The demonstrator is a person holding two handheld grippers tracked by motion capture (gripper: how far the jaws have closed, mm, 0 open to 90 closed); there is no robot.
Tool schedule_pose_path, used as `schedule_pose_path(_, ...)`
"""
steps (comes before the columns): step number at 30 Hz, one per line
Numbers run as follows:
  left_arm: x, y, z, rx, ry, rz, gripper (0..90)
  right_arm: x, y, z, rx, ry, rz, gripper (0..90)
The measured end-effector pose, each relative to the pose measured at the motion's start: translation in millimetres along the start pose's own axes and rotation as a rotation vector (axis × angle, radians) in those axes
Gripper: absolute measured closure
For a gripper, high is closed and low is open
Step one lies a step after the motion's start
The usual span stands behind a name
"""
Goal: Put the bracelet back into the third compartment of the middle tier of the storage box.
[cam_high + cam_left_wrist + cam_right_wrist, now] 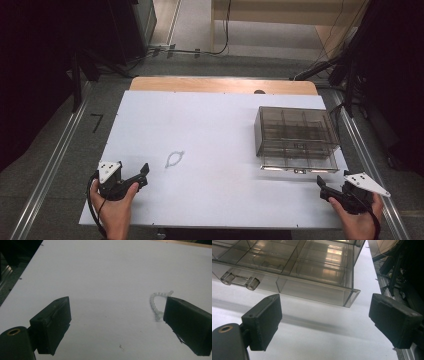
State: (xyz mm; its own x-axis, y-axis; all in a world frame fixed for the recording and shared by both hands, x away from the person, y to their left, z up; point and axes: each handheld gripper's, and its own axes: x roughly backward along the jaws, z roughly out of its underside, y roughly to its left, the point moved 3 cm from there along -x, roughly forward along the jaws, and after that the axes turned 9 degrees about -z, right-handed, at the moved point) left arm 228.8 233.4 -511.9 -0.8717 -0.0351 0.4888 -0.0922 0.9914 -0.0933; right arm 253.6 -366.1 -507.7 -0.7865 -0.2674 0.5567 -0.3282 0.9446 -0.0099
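Both your left gripper (145, 172) and right gripper (322, 186) have jaws spread and empty, and the clear bead bracelet (174, 159) left of frame centre looks light, limp and slippery, so pinch across one strand.

Left gripper (143, 172) and right gripper (322, 186): black bodies, each topped by a grey three-cornered plate and trailing a black cable. Fingers (53, 320) are blocky black pads; a brass-ringed hole marks each housing.
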Motion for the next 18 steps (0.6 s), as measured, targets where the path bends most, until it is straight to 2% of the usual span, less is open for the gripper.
schedule_pose_path(15,-2.9,-9.2,1.8,-0.033,0.020,0.027,8.1,0.1,-0.7,1.1,-0.004,0.006,-0.003,9.8)
schedule_pose_path(18,-4.0,-9.5,1.7,-0.028,0.022,0.026,8.1,0.4,-0.7,1.1,-0.007,0.004,-0.002,9.7)
